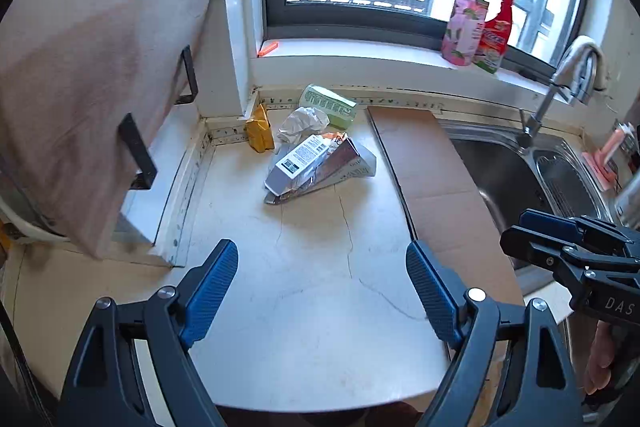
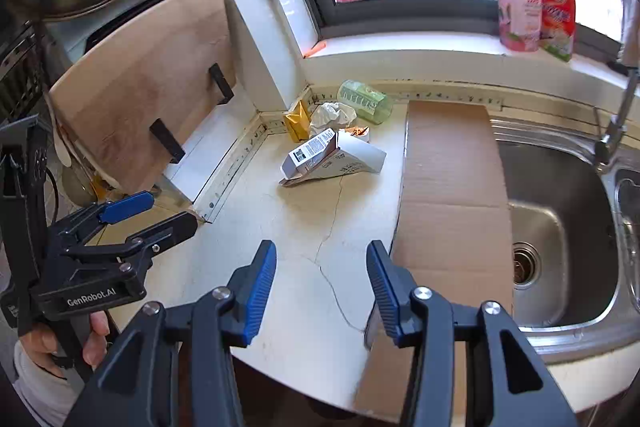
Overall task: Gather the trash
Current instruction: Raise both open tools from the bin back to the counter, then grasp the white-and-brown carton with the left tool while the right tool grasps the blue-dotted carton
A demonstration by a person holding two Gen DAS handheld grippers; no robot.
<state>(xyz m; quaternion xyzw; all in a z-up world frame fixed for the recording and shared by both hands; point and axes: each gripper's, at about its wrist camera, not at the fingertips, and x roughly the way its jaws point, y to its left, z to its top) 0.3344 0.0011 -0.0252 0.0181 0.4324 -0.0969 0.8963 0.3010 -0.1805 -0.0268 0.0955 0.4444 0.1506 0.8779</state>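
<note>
Trash lies in the far corner of the white counter (image 1: pixel 312 307): a flattened white and grey carton (image 1: pixel 316 165), a crumpled white paper (image 1: pixel 302 123), a yellow wrapper (image 1: pixel 259 131) and a green bottle on its side (image 1: pixel 330 105). The same pile shows in the right wrist view: carton (image 2: pixel 332 157), paper (image 2: pixel 332 115), wrapper (image 2: pixel 297 123), bottle (image 2: pixel 365 101). My left gripper (image 1: pixel 322 291) is open and empty over the near counter. My right gripper (image 2: pixel 321 287) is open and empty, also well short of the pile.
A flat cardboard sheet (image 1: pixel 436 179) lies along the counter beside the steel sink (image 2: pixel 560 227). A wooden cutting board (image 1: pixel 92 67) leans at the left wall. A pink soap bottle (image 1: pixel 466 23) and a red spray bottle (image 1: pixel 498 27) stand on the windowsill. The faucet (image 1: pixel 560 87) rises behind the sink.
</note>
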